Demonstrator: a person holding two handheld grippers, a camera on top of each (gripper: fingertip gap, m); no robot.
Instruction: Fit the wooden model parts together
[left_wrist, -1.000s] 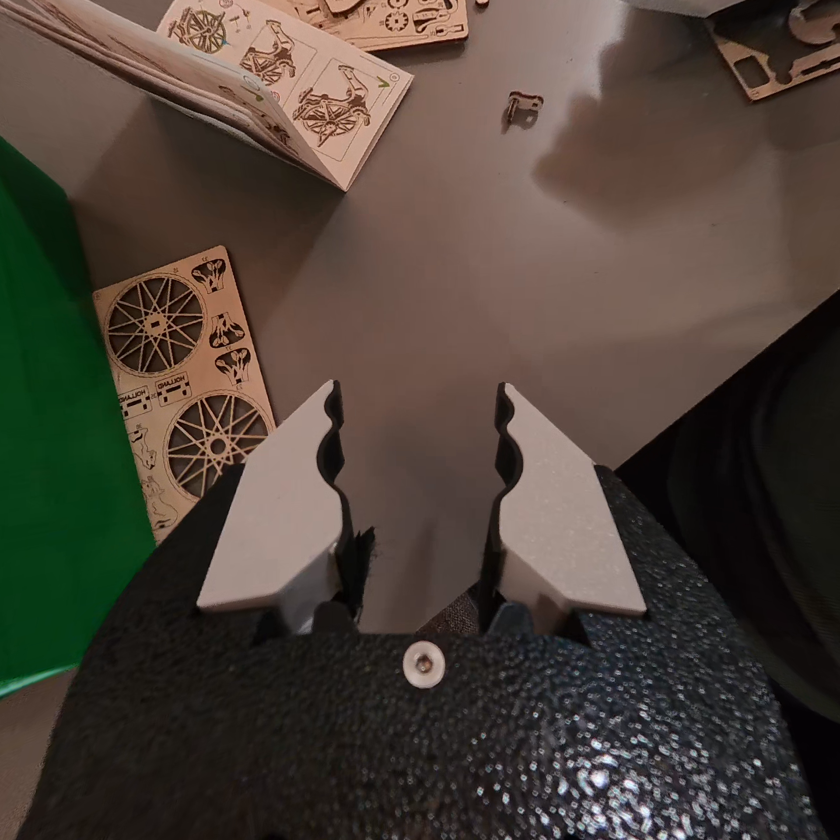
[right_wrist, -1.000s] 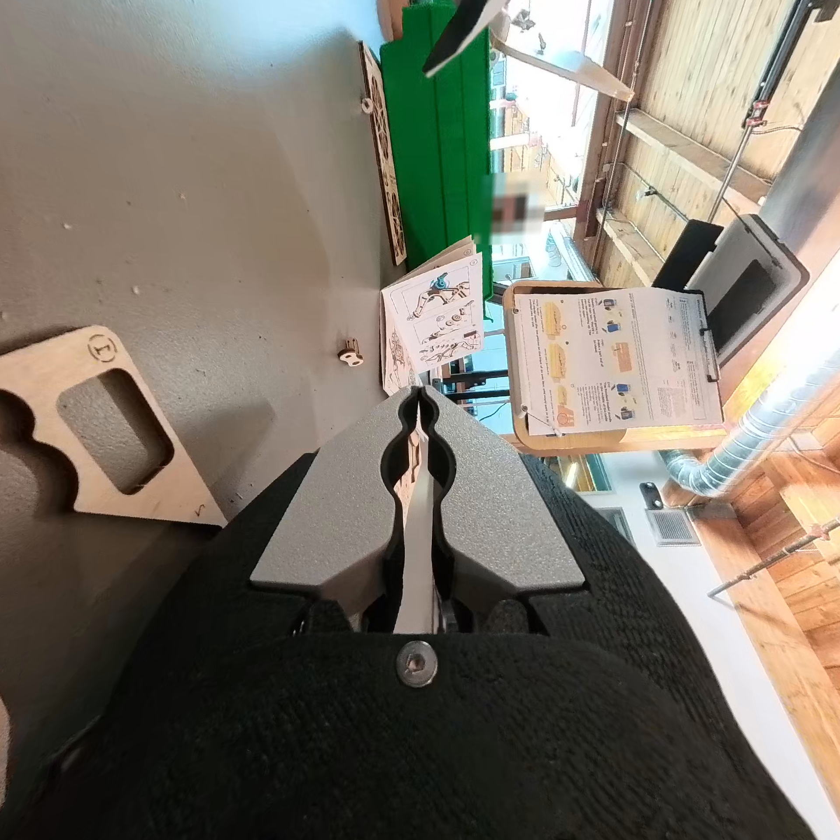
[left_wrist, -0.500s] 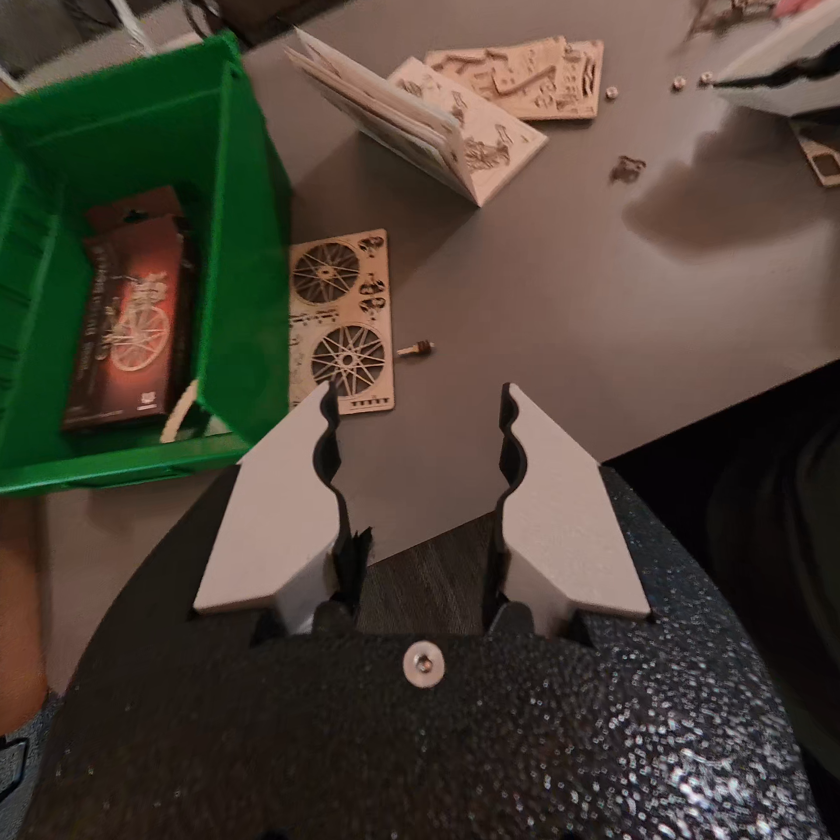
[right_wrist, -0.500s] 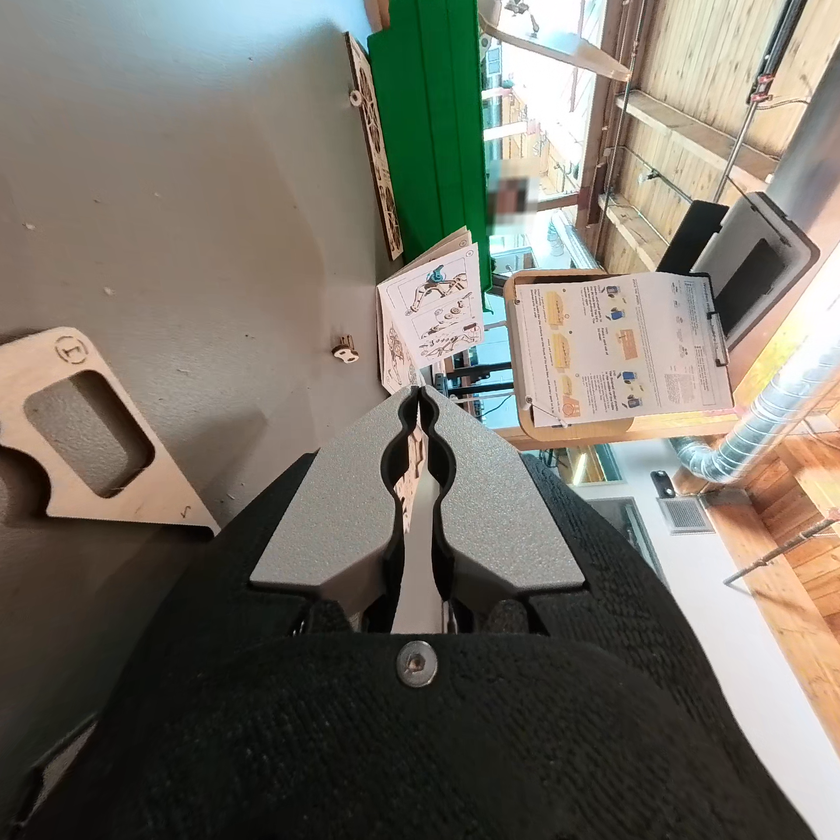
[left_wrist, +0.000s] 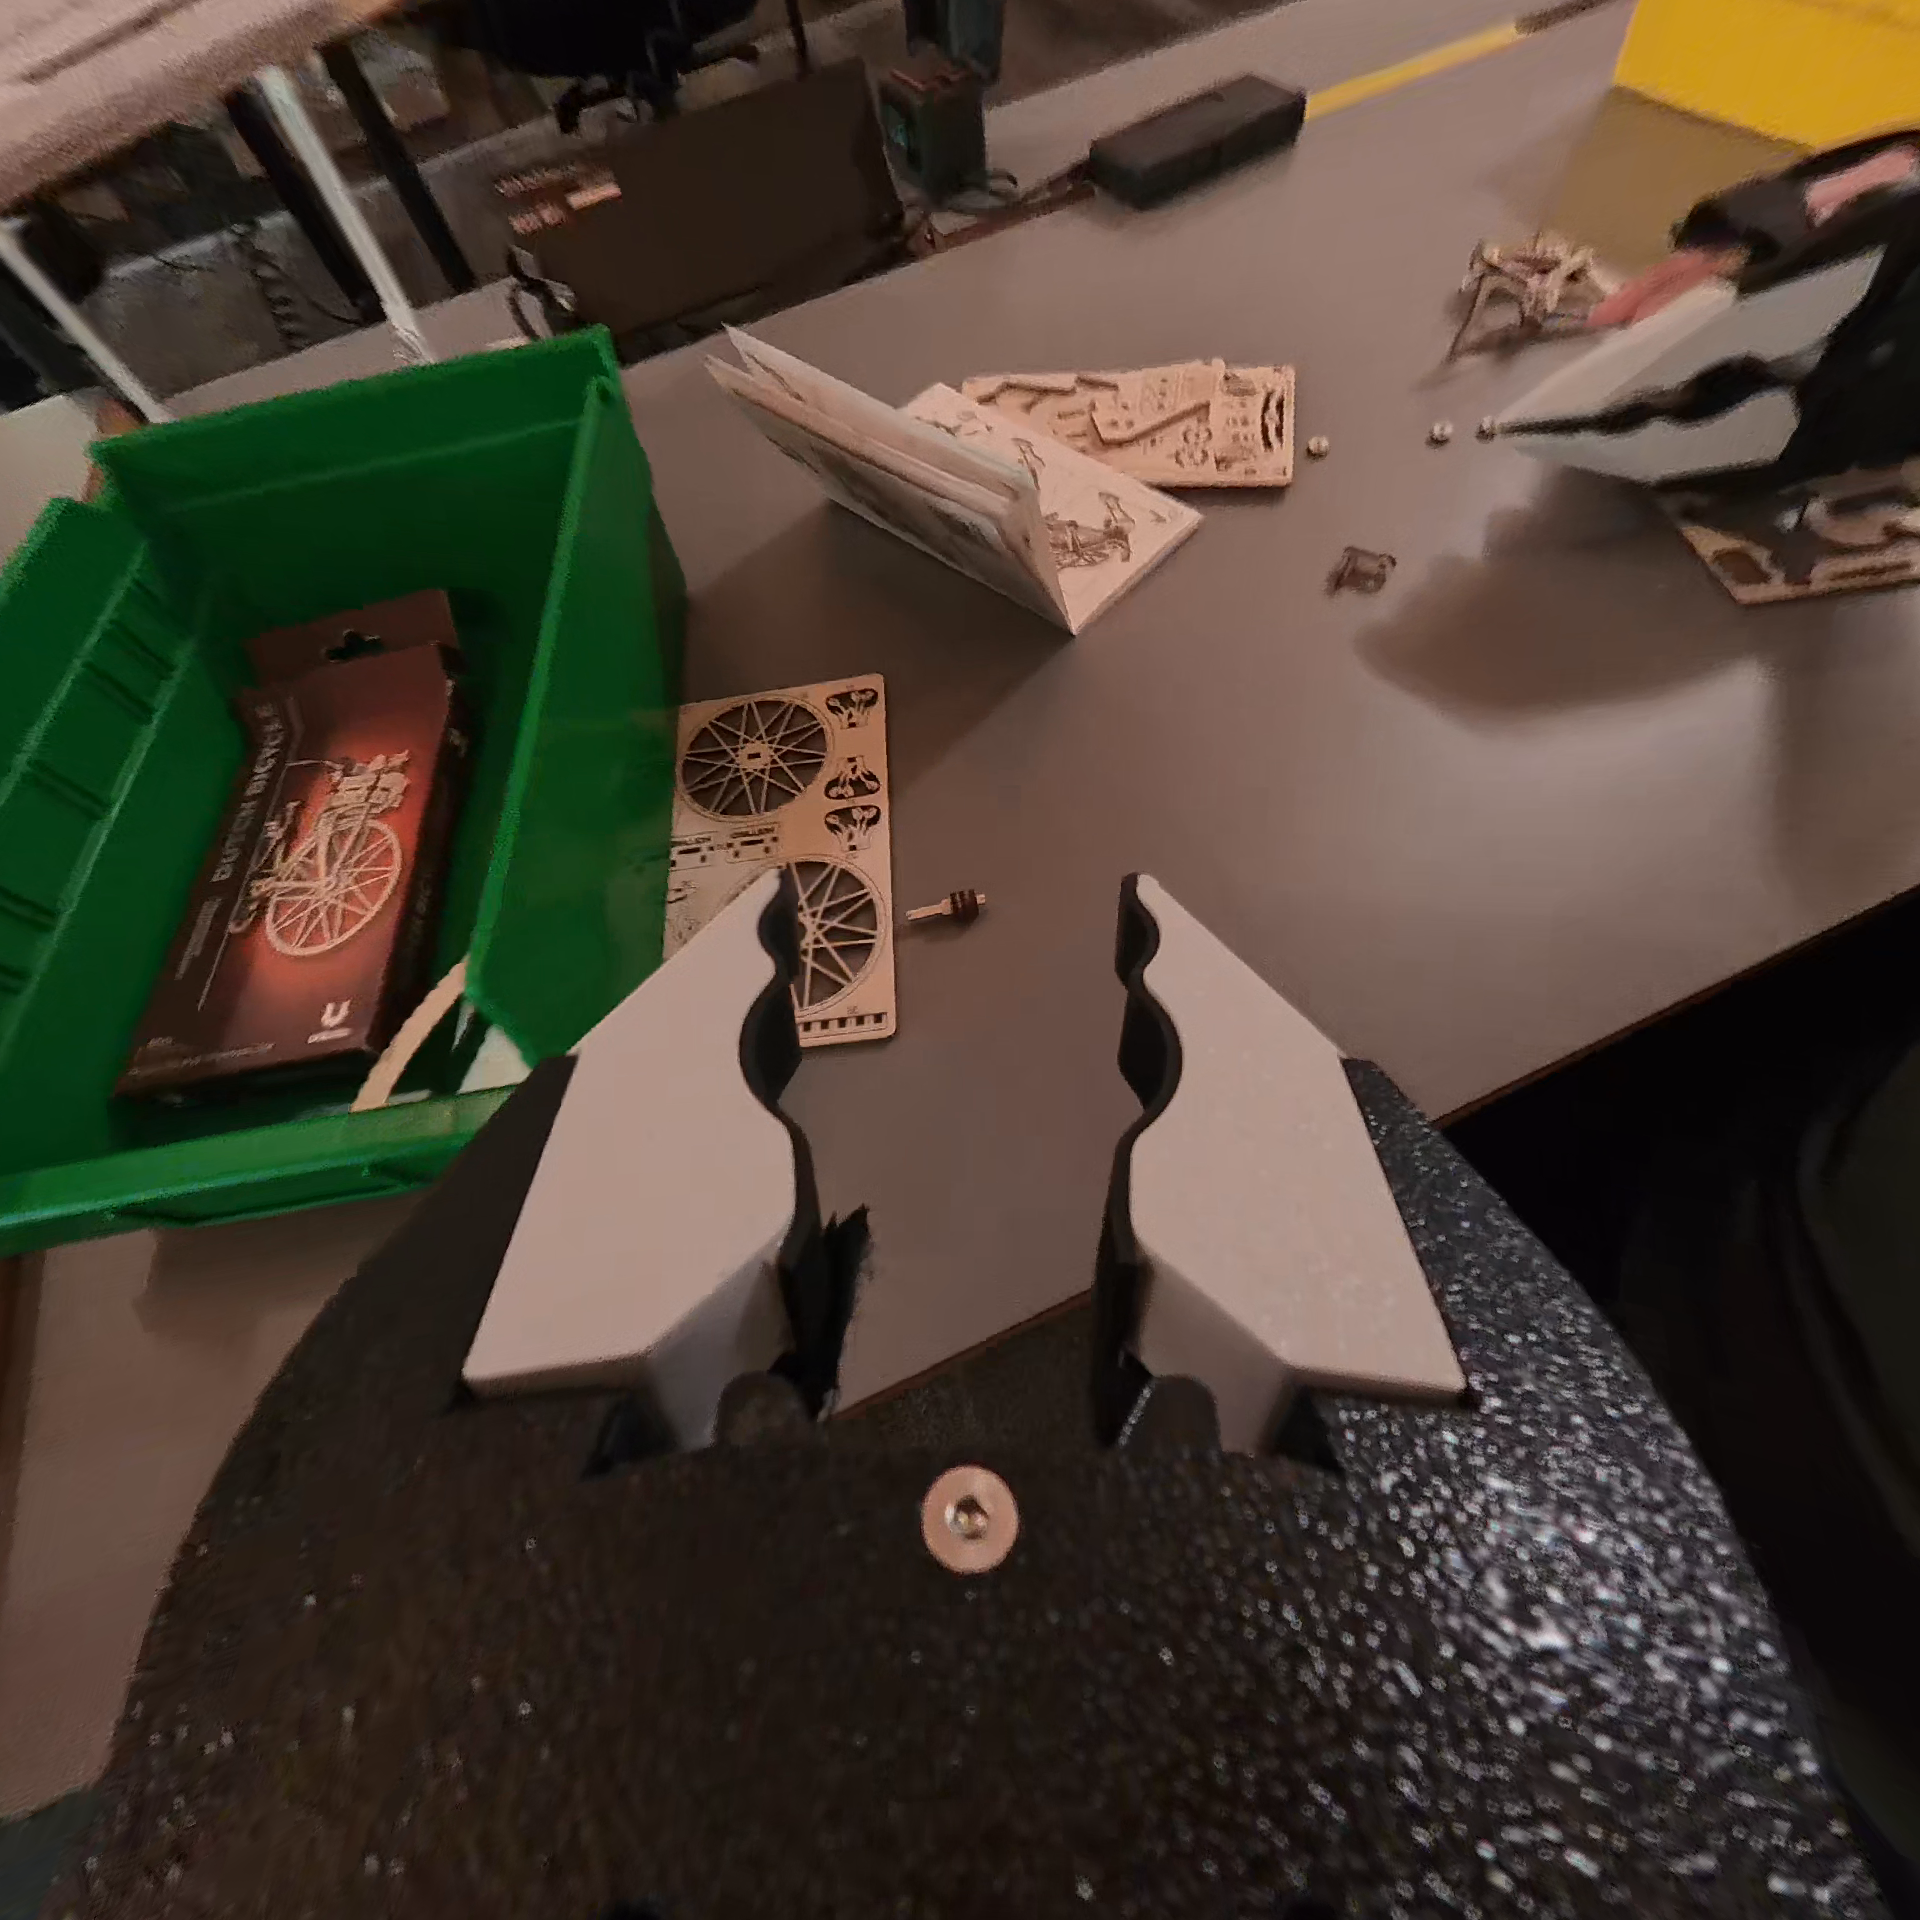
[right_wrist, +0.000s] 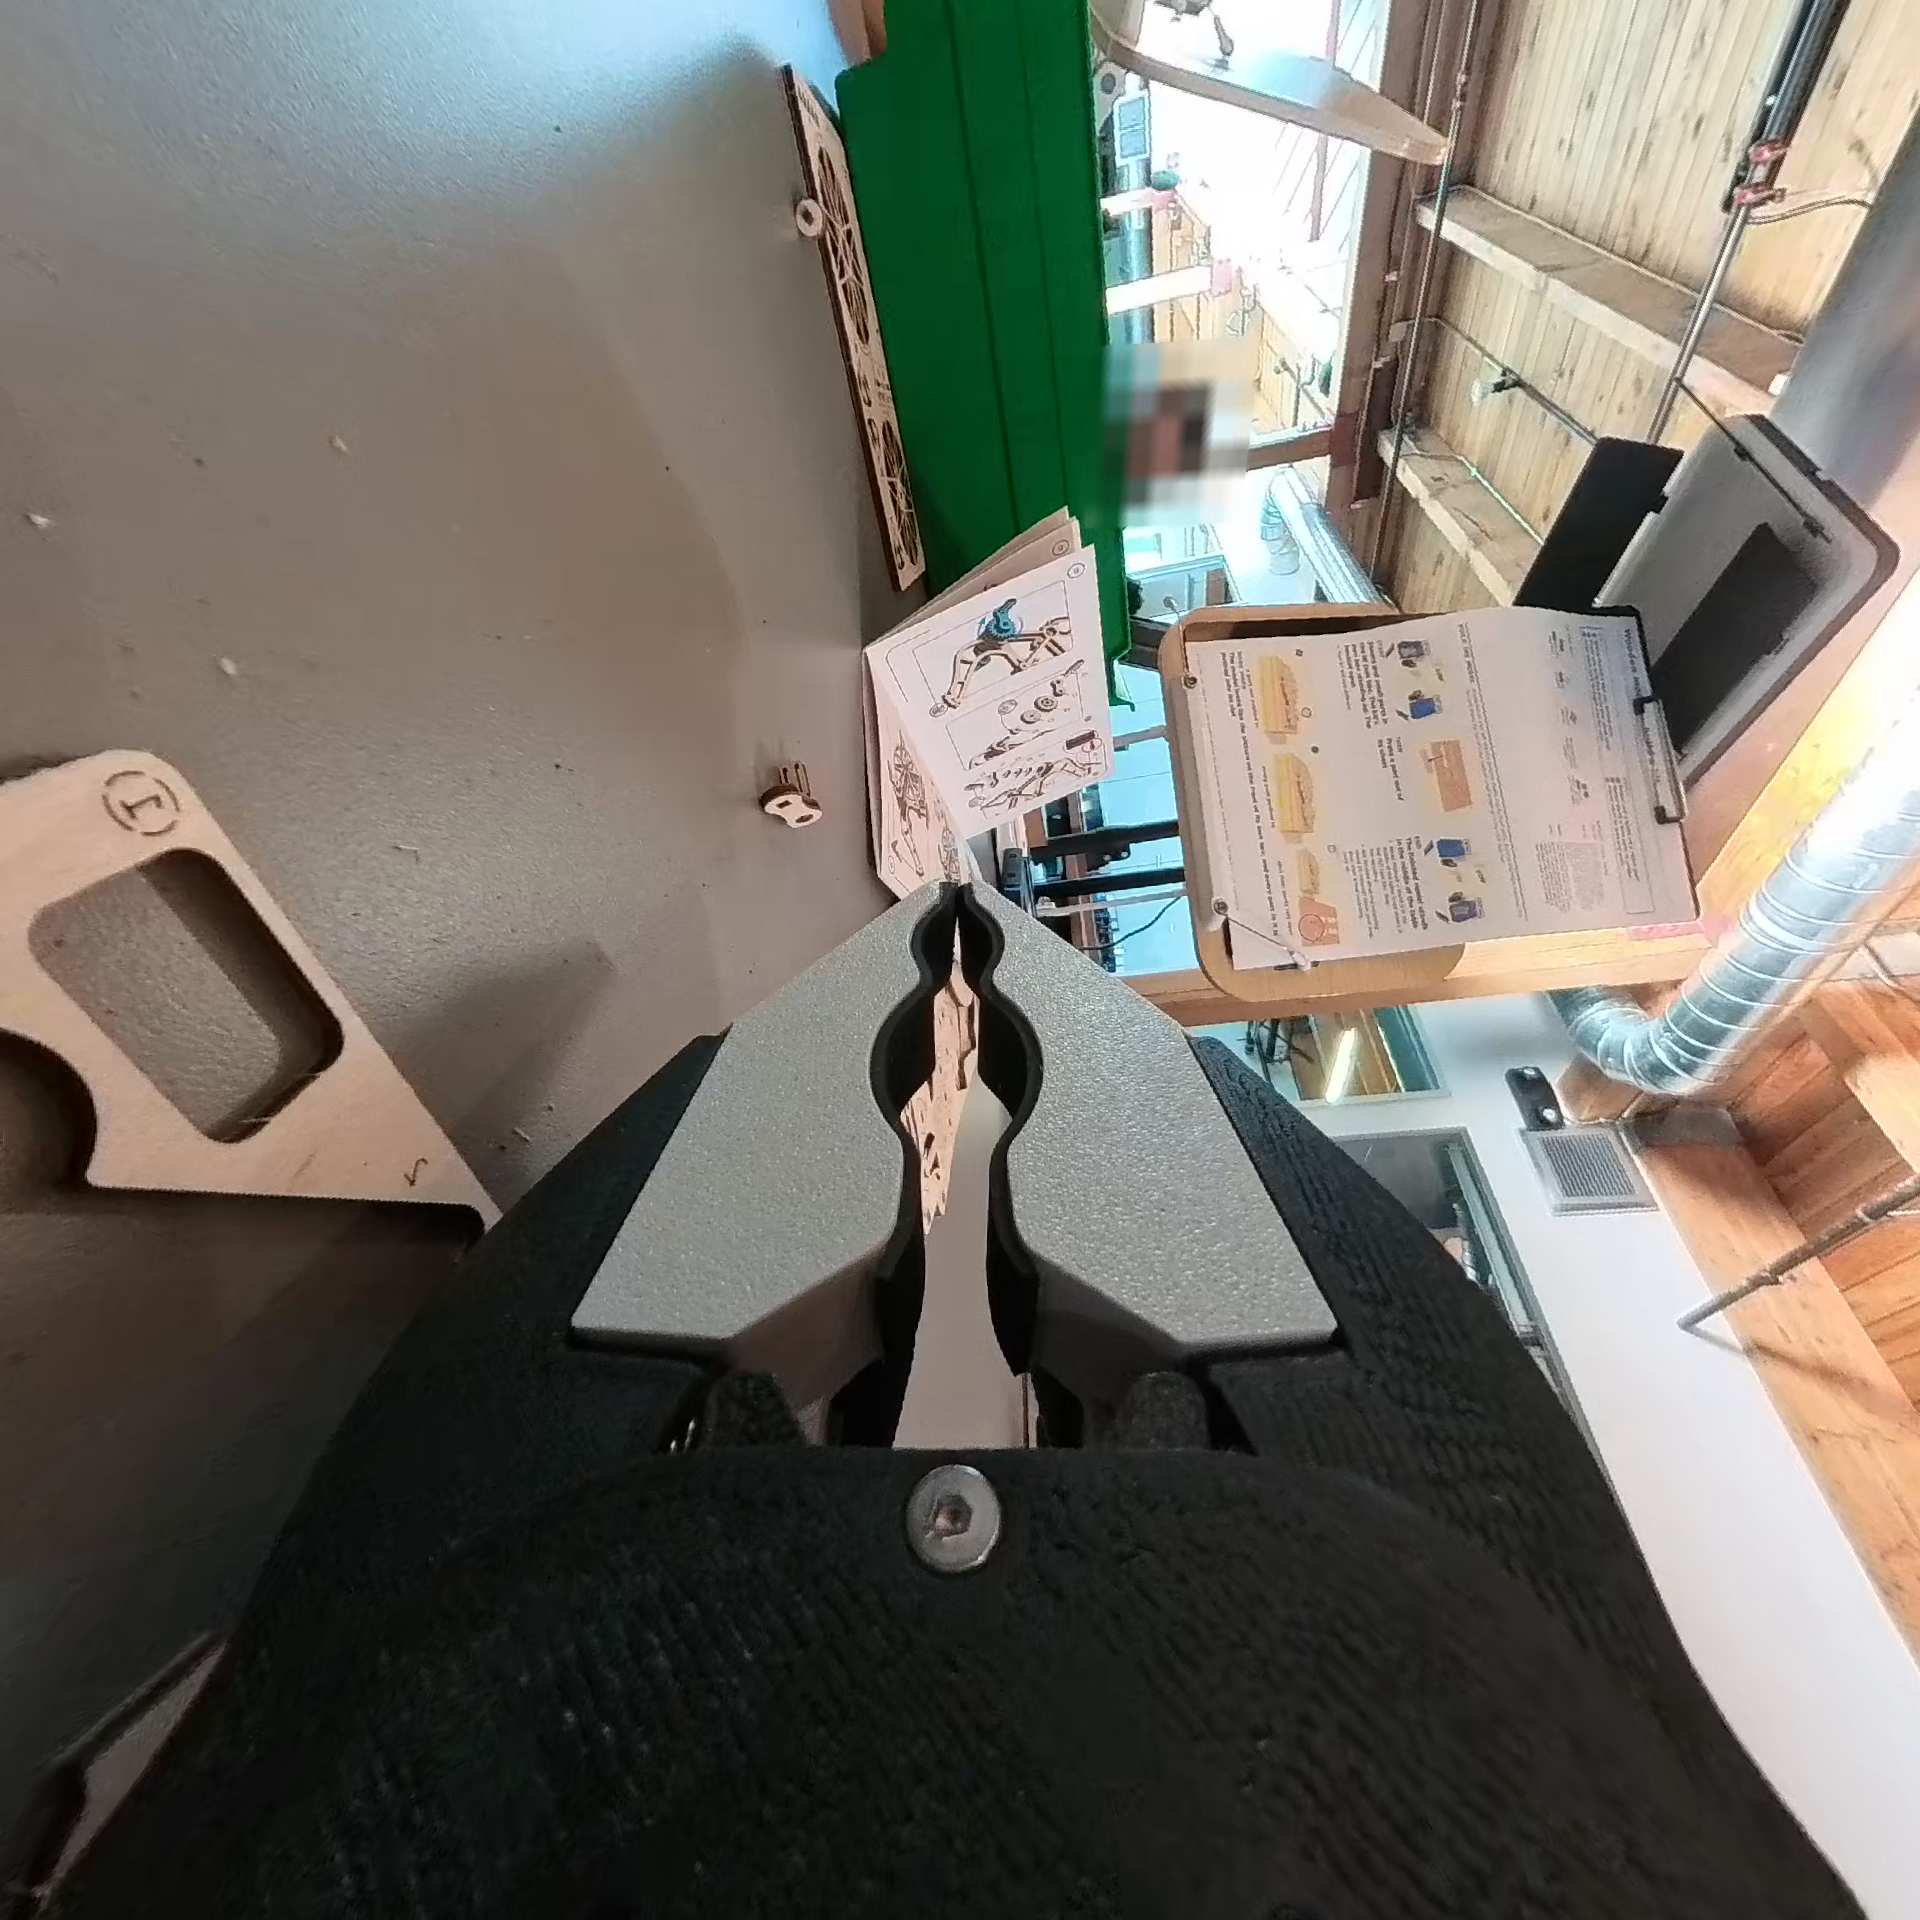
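My left gripper (left_wrist: 951, 894) is open and empty, held above the grey table's near edge. Just beyond its fingertips lie a wooden sheet with two spoked wheels (left_wrist: 790, 831) and a small wooden peg (left_wrist: 951, 909). My right gripper (right_wrist: 956, 894) is shut with nothing visible between its tips. It also shows blurred at the far right of the left wrist view (left_wrist: 1507, 424), over a wooden parts sheet (left_wrist: 1818, 551). A cut-out wooden sheet frame (right_wrist: 156, 987) lies beside it. A small wooden part (right_wrist: 790, 810) sits on the table in front of it, also seen in the left wrist view (left_wrist: 1361, 569).
A green bin (left_wrist: 582, 644) holding the kit's box (left_wrist: 301, 842) stands at the left. An open instruction booklet (left_wrist: 935, 488) and another parts sheet (left_wrist: 1174, 421) lie mid-table. A partly built wooden model (left_wrist: 1527, 275) sits at the far right. A clipboard with a printed page (right_wrist: 1434, 779) stands behind the table. The gap from one gripper's tips to the other's is roughly 30 cm.
My left gripper has pulled back and risen, still open, so the green bin and far table came into view. My right gripper stayed shut and shifted only slightly.
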